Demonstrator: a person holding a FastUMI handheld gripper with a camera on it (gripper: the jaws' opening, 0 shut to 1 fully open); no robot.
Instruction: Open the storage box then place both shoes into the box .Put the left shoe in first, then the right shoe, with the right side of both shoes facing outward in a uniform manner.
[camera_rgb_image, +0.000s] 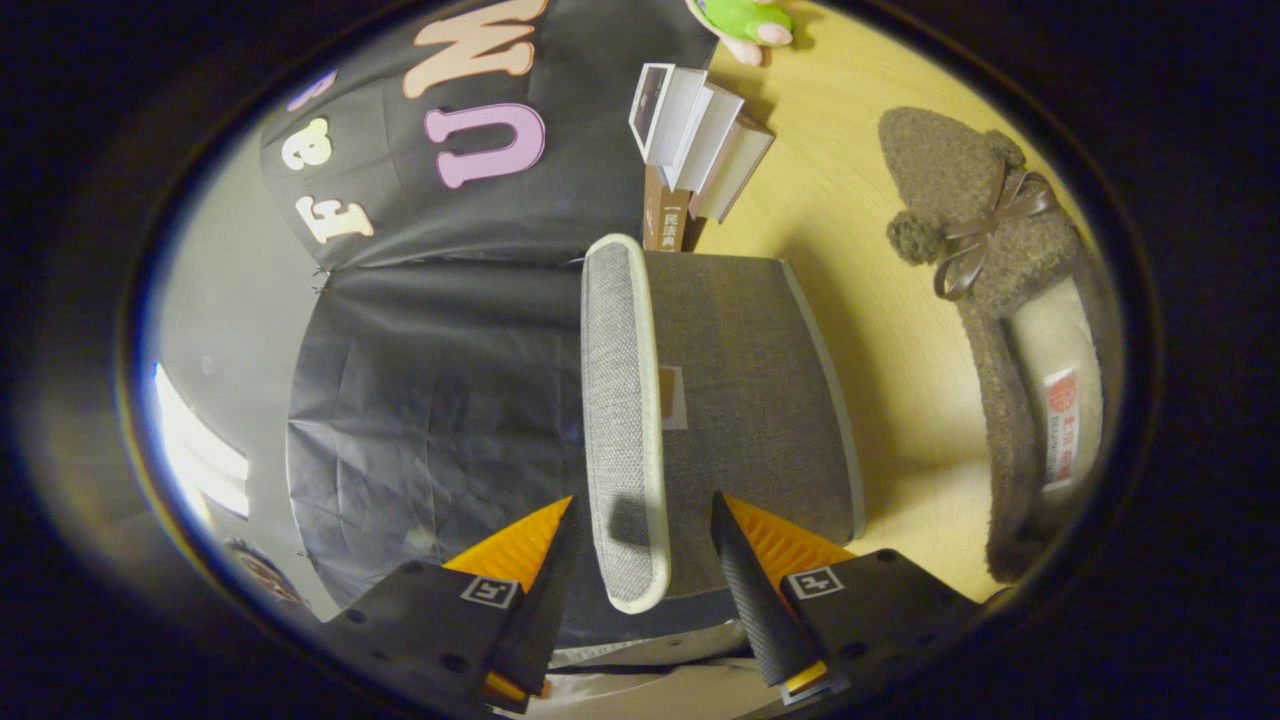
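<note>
- Gripper view: the tool (640, 560) has its two fingers apart, one on each side of the grey cloth lid with a pale trim (618, 420). The fingers do not press on the lid, so the tool is let go and grips nothing.
- Gripper view: the lid belongs to the grey fabric storage box (745, 400), which sits on the yellow wooden worktop (850, 200). The lid stands between the fingers and runs on ahead of them. I cannot tell how far the box is open, and I cannot see inside it.
- Gripper view: one fuzzy brown slipper shoe with a pom-pom and a brown ribbon bow (1000, 320) lies on the worktop beside the box, apart from it. It is not in the box yet. I cannot tell if it is the left shoe or the right one.
- Gripper view: beyond the box are some stacked books (700, 140), and past them a green plush toy (745, 20).
- I think the job is at the very start: the opening step is under way. Both shoes seem left to do, the left one first.
</note>
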